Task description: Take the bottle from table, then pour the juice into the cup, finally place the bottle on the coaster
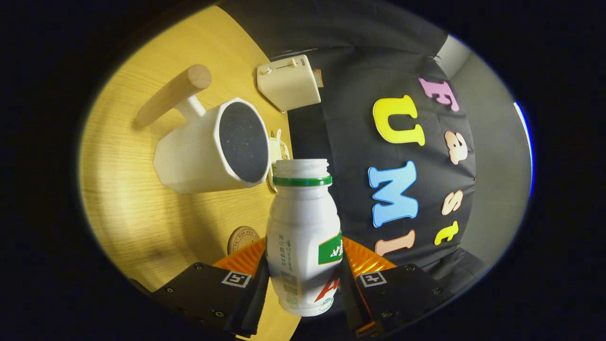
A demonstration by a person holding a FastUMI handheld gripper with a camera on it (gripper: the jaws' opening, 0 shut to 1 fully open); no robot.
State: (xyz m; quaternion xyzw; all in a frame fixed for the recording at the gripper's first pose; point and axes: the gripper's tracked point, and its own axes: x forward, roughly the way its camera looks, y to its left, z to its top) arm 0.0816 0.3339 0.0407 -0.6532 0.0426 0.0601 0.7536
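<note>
My gripper is shut on a white plastic bottle with a green neck ring and an open mouth; both fingers press its sides. The whole view is rolled, so the table stands like a wall beside the bottle. Just beyond the bottle's mouth is a white faceted cup with a wooden handle, its dark opening facing the bottle. A round wooden coaster lies on the table close to one finger, partly hidden behind it.
A cream toaster-like appliance stands on the wooden table beyond the cup, near the table's edge. A small pale object peeks out behind the cup. The black cloth wall hangs past the table.
</note>
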